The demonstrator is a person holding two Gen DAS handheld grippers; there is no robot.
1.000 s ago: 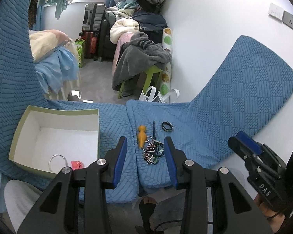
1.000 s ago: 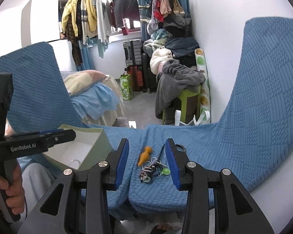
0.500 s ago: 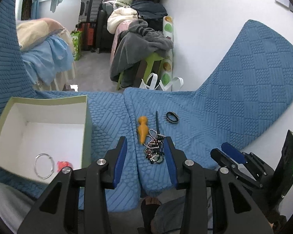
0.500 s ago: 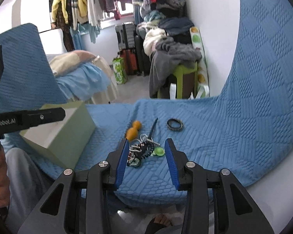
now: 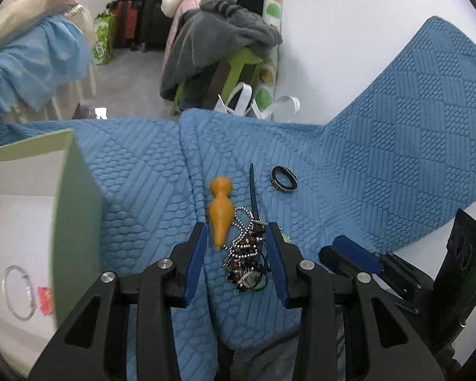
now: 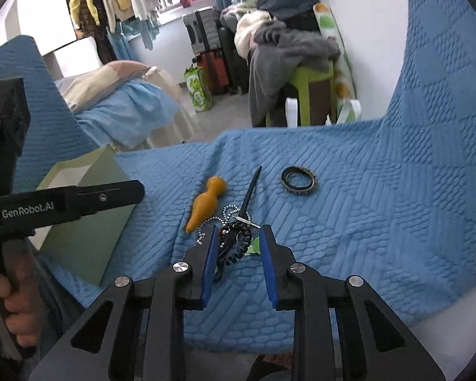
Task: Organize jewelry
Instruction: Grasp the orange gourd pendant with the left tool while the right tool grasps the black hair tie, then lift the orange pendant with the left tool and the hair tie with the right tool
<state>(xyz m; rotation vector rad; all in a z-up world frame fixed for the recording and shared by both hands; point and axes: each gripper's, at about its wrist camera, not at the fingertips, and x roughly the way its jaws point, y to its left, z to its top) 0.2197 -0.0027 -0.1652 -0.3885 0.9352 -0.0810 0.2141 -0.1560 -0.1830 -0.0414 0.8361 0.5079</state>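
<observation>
Tangle of bead chain and dark beaded bracelets (image 6: pixel 234 241) lay heaped on the blue quilted sofa cover (image 6: pixel 365 238), near the front edge of the seat. Its long axis ran roughly away from the cameras, toward the dark thin stick (image 6: pixel 249 192) whose near end touched the heap. Orange gourd-shaped piece (image 6: pixel 204 204) lay just left of the heap, dark ring (image 6: pixel 299 180) well apart to the far right.

Right tool (image 6: pixel 236 247) straddled the heap: pads either side of the bracelets, jaws closing, no pad visibly pressing on the beads yet, so nothing grasped. Left tool (image 5: pixel 236 250) also framed the same heap from slightly left, jaws part open, released, empty. Judged the right tool the nearer and better centred one; the coming pinch likely turns on closing across the short width of the heap without catching the stick.

View differences: only the left wrist view looked into the white-lined box (image 5: pixel 63 222) at far left, with a silver bangle (image 5: pixel 19 292) and a small red item (image 5: pixel 45 298) on its floor. Right wrist view showed only the box's green outer wall, but gave the small green piece (image 6: pixel 254 244) at the heap's right edge clearly, plus the person's hand (image 6: pixel 6 298) on the left tool's handle
</observation>
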